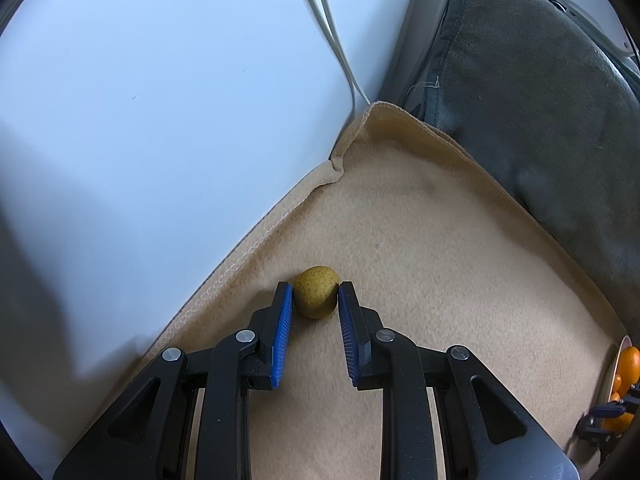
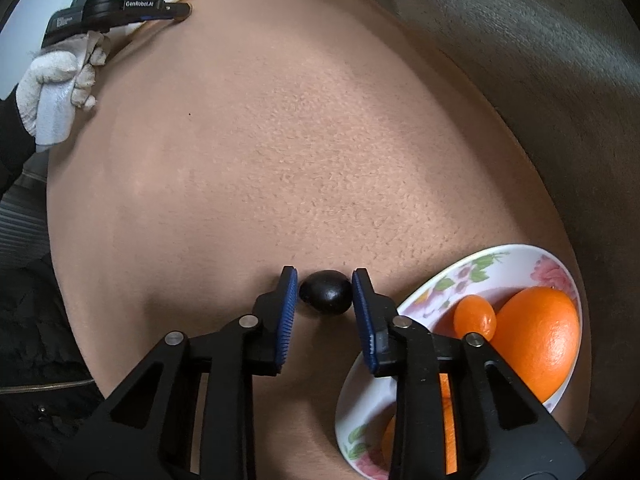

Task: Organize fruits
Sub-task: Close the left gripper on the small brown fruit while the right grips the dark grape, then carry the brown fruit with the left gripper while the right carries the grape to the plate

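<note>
Between the blue pads of your left gripper (image 1: 315, 286) sits a small yellow-green speckled fruit (image 1: 316, 297), and both pads press against its sides, so those tongs are pinching it. The fruit rests on the tan blanket (image 1: 420, 240), close to the blanket's stitched hem. Beyond that hem lies a smooth white surface (image 1: 160, 100) with a pale cable (image 1: 340, 52) running across it toward the blanket's corner. To the right of the blanket a grey cushion (image 1: 540, 120) rises. At the far right edge of the left wrist view you can just see orange fruit and the tip of your other tool, too cropped to read further.

Your right gripper (image 2: 325, 276) points steeply down at a small, glossy black fruit (image 2: 326, 292). The pads stand on either side of it and touch its ends, so those tongs are closed on it. That fruit also lies on the tan blanket, just left of a white floral plate (image 2: 460, 276). On the plate are a large orange (image 2: 538, 344) and a small orange fruit (image 2: 474, 316) touching it; more orange shows behind the right finger lower down, partly hidden. A dark grey cloth lies past the blanket's right edge.

In the upper left of the right wrist view, your left hand (image 2: 60, 80), in a white work glove, grips the handle of the other tool.
</note>
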The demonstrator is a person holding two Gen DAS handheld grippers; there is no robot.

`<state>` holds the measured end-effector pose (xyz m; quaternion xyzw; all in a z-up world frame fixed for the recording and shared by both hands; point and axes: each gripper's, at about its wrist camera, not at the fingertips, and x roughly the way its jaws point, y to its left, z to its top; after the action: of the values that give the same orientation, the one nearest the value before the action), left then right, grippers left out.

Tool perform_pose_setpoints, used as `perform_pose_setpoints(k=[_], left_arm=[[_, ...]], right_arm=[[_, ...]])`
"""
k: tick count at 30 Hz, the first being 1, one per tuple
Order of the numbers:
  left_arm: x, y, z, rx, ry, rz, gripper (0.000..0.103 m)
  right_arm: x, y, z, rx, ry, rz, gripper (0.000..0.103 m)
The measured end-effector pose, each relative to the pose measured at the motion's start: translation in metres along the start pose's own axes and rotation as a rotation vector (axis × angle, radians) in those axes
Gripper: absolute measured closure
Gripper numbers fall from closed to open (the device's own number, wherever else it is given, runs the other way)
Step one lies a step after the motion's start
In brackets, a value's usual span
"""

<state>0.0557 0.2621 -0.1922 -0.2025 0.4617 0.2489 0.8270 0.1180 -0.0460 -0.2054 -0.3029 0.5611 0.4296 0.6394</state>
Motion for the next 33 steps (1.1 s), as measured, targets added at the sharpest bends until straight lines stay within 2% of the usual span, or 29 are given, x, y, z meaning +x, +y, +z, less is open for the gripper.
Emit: perform_pose_setpoints(k=[6,15,28,33], left_arm=[[0.001,0.000,-0.001,-0.001,0.000,-0.003,0.081],[-0.002,-0.005,-0.001,0.004,-0.001,-0.026,0.081],[-0.023,-0.021,-0.002,0.039,-0.009,-0.081,0.081],[-0.032,-0.032,-0.003,0.066,-0.016,-0.104,0.081]], right_arm=[[-0.002,-0.004,0.003,-0.008,-0.007,0.002,0.076],[-0.018,-0.004,0.001,0.039,-0.075,0.049,0.076],[-0.042,0.000,-0.012,0.092,-0.164,0.072,0.076],[-0.048,0.002,-0.008,0.110,-0.192,0.080,0.076]])
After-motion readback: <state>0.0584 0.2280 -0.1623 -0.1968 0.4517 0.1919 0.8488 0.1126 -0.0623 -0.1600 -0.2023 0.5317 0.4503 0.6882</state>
